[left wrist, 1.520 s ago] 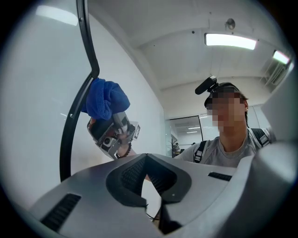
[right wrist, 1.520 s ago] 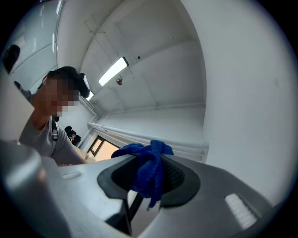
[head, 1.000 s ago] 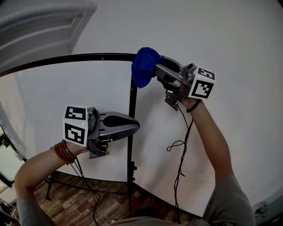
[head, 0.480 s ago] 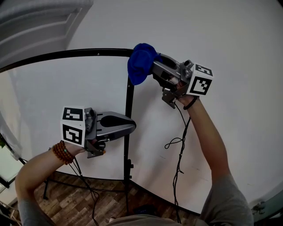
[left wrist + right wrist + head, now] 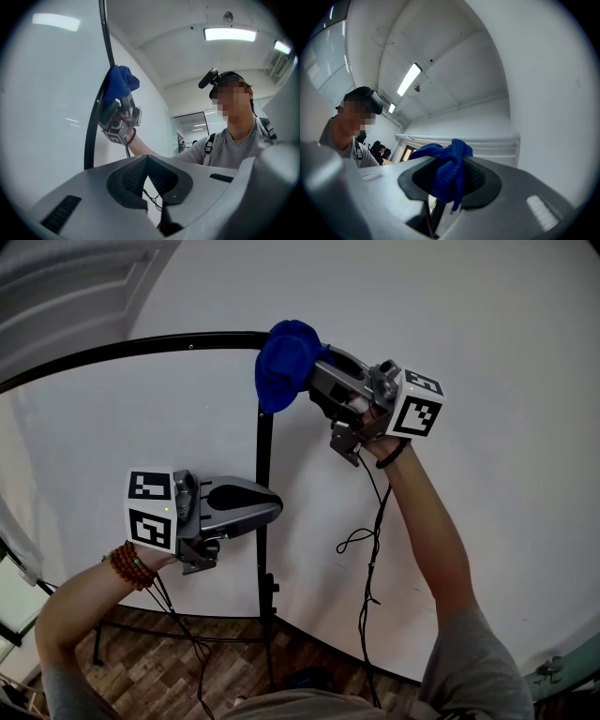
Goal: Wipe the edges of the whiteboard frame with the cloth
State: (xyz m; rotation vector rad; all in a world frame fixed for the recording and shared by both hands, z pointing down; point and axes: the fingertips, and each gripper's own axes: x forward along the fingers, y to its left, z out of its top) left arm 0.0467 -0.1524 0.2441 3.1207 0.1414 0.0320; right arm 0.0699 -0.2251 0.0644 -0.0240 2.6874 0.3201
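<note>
The whiteboard (image 5: 141, 418) has a thin black frame (image 5: 263, 456) along its top and right edges. A blue cloth (image 5: 281, 362) is bunched at the frame's top right corner. My right gripper (image 5: 314, 381) is shut on it. In the right gripper view the cloth (image 5: 450, 171) hangs out between the dark pads. My left gripper (image 5: 277, 505) is lower down, level, with its tip at the frame's right edge. Its jaws meet at the tips with nothing between them (image 5: 147, 158). In the left gripper view the frame (image 5: 105, 33) runs up the left side, with the cloth (image 5: 119, 82) against it.
The white wall (image 5: 487, 334) lies right of the board. A thin cable (image 5: 370, 559) hangs from the right arm. The board's black stand legs (image 5: 141, 629) rest on the wooden floor (image 5: 141, 671) at the bottom left. A person in a grey shirt (image 5: 234, 145) shows in both gripper views.
My left gripper has sunk a little along the frame's right edge. The cloth and the right gripper stay at the top right corner; the whole view has shifted slightly.
</note>
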